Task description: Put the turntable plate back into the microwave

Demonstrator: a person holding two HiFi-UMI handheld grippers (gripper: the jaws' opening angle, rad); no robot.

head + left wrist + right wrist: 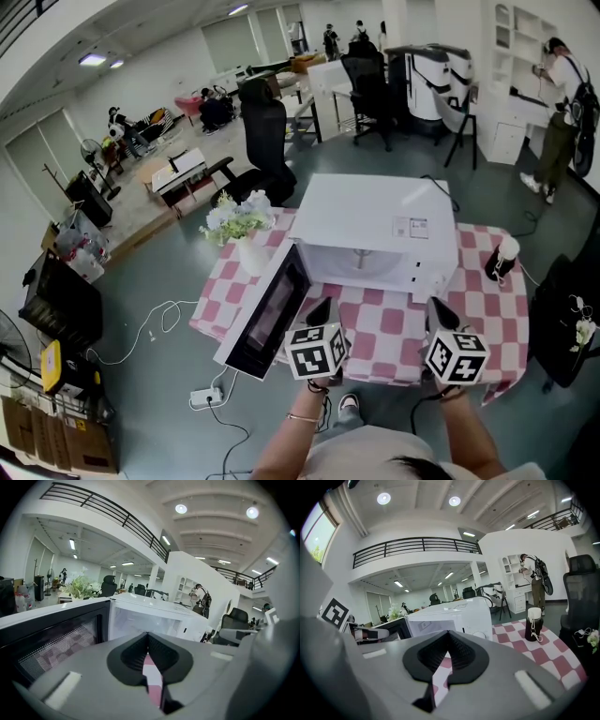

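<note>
**A:** We're looking down on the table [487, 298] with its pink-and-white checked cloth. The white microwave [375, 217] sits in the middle, and its door [270, 317] is swung wide open to the left.

**B:** And the plate?

**A:** Can't pick it out. From above, only a thin pale strip of the inside shows under the microwave's top. The left gripper view looks into the opening, but it's a bright washed-out blur. I can't tell whether the plate lies in there.

**B:** What about the tongs?

**A:** The left tongs [325, 307] hang near the table's front edge, just beside the open door. Their tips are pressed together with nothing between them, and only checked cloth shows through the slit lower down. The right tongs [439, 310] are out in front of the control panel, with the tips meeting as well and nothing held.

**B:** Is either one touching the microwave?

**A:** No, both are apart from it. The marker cubes cover most of the hands, so only the forearms show below them.

**B:** Anything else on the cloth?

**A:** There's a vase of flowers [242, 230] at the back left, just beside the microwave and behind the door. A dark bottle [500, 259] with a white cap stands at the right end, well apart from the microwave. The right cube hides part of the table's front edge.
</note>
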